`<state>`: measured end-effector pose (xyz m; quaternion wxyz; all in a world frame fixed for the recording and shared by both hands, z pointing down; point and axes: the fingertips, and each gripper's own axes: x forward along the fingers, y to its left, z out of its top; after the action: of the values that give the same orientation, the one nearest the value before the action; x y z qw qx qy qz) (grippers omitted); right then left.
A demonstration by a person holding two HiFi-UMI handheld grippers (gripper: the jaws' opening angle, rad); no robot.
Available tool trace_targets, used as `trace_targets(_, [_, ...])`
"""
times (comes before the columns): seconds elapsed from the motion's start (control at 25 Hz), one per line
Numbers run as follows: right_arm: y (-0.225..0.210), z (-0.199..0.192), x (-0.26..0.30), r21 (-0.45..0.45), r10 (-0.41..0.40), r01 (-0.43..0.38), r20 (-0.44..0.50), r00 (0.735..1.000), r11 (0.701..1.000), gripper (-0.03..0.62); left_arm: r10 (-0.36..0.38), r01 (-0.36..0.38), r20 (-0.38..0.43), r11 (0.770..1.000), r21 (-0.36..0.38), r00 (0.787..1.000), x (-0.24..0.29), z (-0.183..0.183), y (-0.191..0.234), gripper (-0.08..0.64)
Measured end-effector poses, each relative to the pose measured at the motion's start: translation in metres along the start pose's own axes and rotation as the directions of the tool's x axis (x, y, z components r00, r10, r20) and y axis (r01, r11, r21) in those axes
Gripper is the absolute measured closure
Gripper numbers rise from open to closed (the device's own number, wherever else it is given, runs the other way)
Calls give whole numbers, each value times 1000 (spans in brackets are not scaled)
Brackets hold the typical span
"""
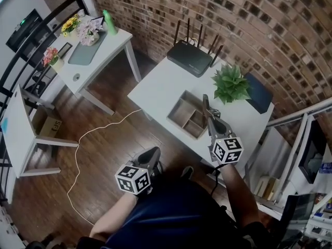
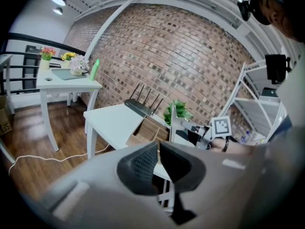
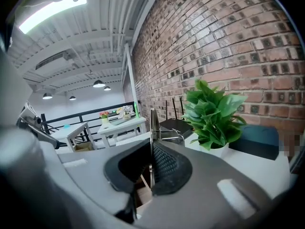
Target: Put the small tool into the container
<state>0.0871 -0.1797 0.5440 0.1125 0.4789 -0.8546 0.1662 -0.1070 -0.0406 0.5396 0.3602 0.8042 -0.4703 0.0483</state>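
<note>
My right gripper (image 1: 207, 112) hangs over the white table (image 1: 155, 90), shut on a small metal tool (image 1: 205, 101) with a thin flat blade. The blade stands up between the pads in the right gripper view (image 3: 152, 123), held edge-on. Right below it is the wooden container (image 1: 176, 107), an open tray with compartments; its wood shows under the jaws (image 3: 142, 191). My left gripper (image 1: 153, 154) is low, off the table's near edge by the person's lap, shut with nothing in it (image 2: 158, 159). From the left gripper view the tool (image 2: 174, 123) rises above the container (image 2: 147, 130).
A black router (image 1: 189, 57) with antennas sits at the table's far edge. A green potted plant (image 1: 230, 84) and a dark blue pad (image 1: 258, 93) lie right of the tray. A second white table (image 1: 98, 48) with flowers stands left; a white cable (image 1: 98, 134) crosses the wooden floor.
</note>
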Motion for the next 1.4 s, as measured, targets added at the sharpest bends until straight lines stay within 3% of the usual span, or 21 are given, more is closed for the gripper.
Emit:
trace_targets(0.76, [-5, -63, 29, -110, -40, 28, -108, 993, 994, 581, 24, -24, -5, 1000, -10, 1000, -2, -4, 4, 551])
trace_targets(1.4, [0, -76, 39, -195, -84, 49, -173, 981, 980, 581, 23, -23, -7, 1000, -14, 1000, -1, -7, 4, 551])
